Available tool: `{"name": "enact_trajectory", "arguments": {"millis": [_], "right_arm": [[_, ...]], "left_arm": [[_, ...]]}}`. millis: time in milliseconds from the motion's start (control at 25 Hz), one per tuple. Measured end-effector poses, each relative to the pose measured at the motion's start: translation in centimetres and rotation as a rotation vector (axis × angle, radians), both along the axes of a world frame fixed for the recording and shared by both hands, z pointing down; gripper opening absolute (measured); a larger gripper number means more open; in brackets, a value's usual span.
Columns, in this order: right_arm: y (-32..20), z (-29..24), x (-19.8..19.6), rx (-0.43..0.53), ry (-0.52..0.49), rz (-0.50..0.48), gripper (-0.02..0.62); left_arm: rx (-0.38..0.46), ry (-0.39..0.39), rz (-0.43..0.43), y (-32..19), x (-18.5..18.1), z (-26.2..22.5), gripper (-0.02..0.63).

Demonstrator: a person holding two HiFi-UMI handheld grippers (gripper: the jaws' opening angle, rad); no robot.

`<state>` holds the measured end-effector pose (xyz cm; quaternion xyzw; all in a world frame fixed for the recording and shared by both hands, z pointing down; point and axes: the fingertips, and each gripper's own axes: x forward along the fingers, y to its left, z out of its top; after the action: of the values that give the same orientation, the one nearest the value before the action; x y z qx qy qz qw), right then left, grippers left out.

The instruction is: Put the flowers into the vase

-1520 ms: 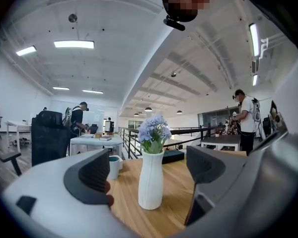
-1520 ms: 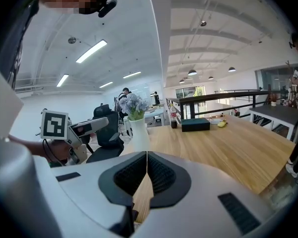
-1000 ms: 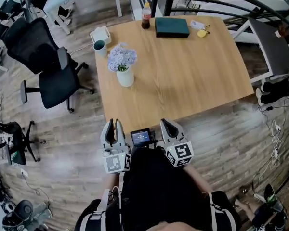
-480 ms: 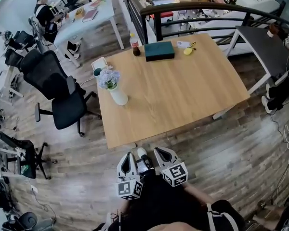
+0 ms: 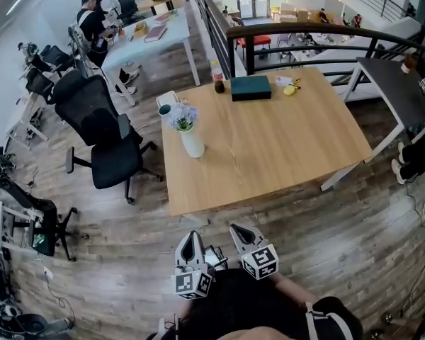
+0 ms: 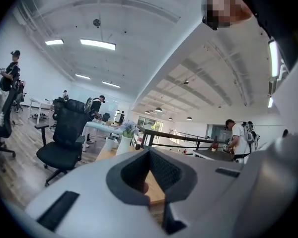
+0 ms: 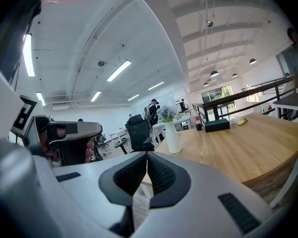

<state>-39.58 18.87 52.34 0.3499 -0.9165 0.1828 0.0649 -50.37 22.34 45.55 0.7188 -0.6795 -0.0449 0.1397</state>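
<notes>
A white vase [image 5: 193, 144] stands near the left edge of the wooden table [image 5: 276, 144], with pale blue flowers [image 5: 182, 115] in it. The left gripper view shows the vase [image 6: 123, 144] and flowers [image 6: 127, 128] far ahead. In the right gripper view the vase [image 7: 172, 135] and flowers [image 7: 166, 113] are also far off. My left gripper [image 5: 190, 237] is shut and holds nothing; it hangs over the floor in front of the table. My right gripper [image 5: 239, 230] is beside it, also shut and holding nothing. Neither touches the table.
A black office chair [image 5: 103, 129] stands left of the table. On the far side of the table lie a dark green box [image 5: 251, 87], a bottle [image 5: 218, 83], a cup [image 5: 165, 110] and a yellow object [image 5: 290, 89]. A black railing [image 5: 304, 34] runs behind.
Both grippers have drawn back from the table's front edge over the floor. The left gripper's jaws, apart one second ago, have closed. The vase and flowers stayed put.
</notes>
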Motion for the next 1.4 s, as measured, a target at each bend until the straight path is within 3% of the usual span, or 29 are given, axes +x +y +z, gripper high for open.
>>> {"name": "enact_trajectory", "arguments": {"millis": [160, 400, 720, 1160, 1400], "right_arm": [[2.6, -1.0, -2.4, 0.014, 0.012, -0.002, 0.018], [7.8, -1.2, -5.0, 0.012, 0.050, 0.027, 0.018], [11.4, -1.7, -4.0, 0.027, 0.100, 0.104, 0.018], [11.9, -3.7, -3.6, 0.068, 0.072, 0.079, 0.017], [11.9, -3.1, -3.7, 0.073, 0.055, 0.032, 0.017]], "left_arm": [[0.007, -0.009, 0.004, 2.6, -2.0, -0.2, 0.048], [-0.003, 0.011, 0.079, 6.5, -3.4, 0.5, 0.048], [-0.006, 0.010, 0.188, 8.8, -1.8, 1.2, 0.048], [0.016, -0.005, 0.083, 10.7, -3.7, -0.1, 0.048], [0.013, -0.038, 0.100, 10.4, -1.7, 0.2, 0.048]]}}
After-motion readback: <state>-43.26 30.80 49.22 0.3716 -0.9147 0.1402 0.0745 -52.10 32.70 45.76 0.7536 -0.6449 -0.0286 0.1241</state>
